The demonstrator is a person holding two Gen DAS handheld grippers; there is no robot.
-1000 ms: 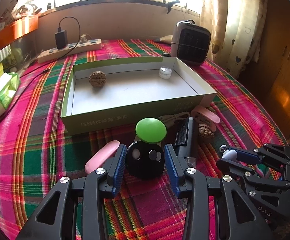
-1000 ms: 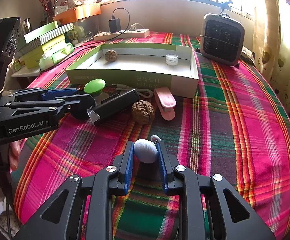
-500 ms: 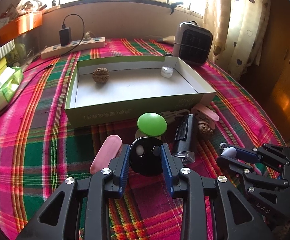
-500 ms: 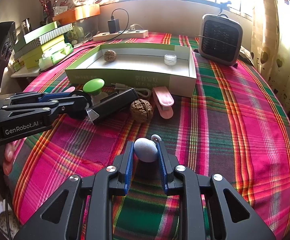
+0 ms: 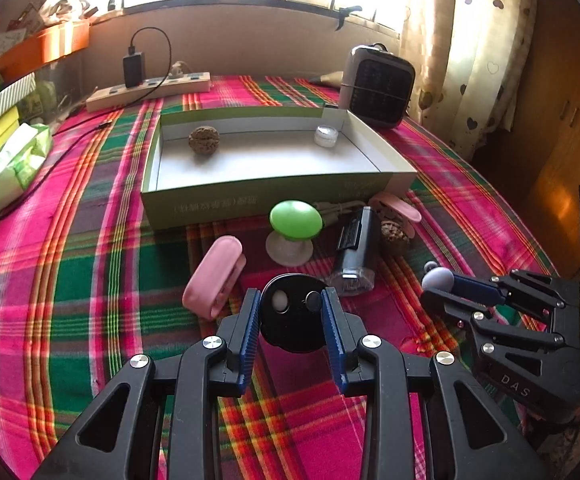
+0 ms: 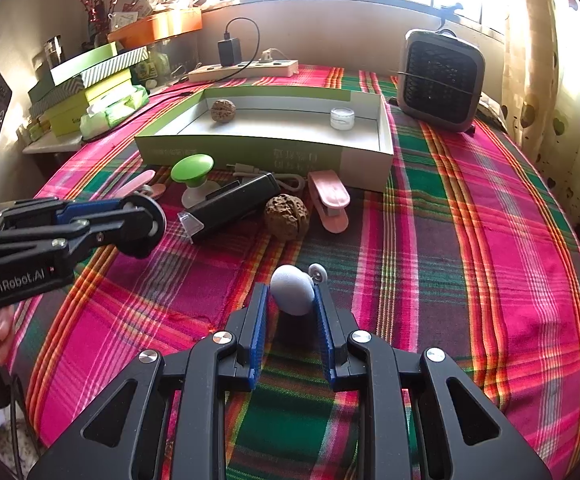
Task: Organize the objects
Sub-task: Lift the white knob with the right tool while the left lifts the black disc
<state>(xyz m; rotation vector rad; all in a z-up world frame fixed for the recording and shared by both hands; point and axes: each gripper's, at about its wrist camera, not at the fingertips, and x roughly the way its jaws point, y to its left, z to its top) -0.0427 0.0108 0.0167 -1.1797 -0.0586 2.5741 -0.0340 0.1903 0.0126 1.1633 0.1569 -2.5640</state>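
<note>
Both grippers are loaded, the left gripper (image 5: 290,312) clamped on a round black disc (image 5: 293,312) and the right gripper (image 6: 290,300) on a pale blue egg-shaped object (image 6: 292,290), while only a brown walnut (image 5: 204,140) and a small white jar (image 5: 326,136) lie in the far shallow green cardboard box (image 5: 266,200), and a green-capped mushroom-shaped object (image 5: 295,224), two pink clips (image 5: 216,276), a black lighter-like cylinder (image 5: 355,252) and a second walnut (image 6: 286,212) remain to be moved from the near plaid tablecloth (image 5: 90,280).

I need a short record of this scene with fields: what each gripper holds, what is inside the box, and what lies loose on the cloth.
left gripper: shut on black round disc, jaws just closed on it
right gripper: shut on pale blue egg-shaped object
green box: holds one walnut and a small clear jar
loose in front of box: green mushroom-shaped knob, black cylinder device, second walnut, two pink clips
surface: plaid tablecloth
</note>
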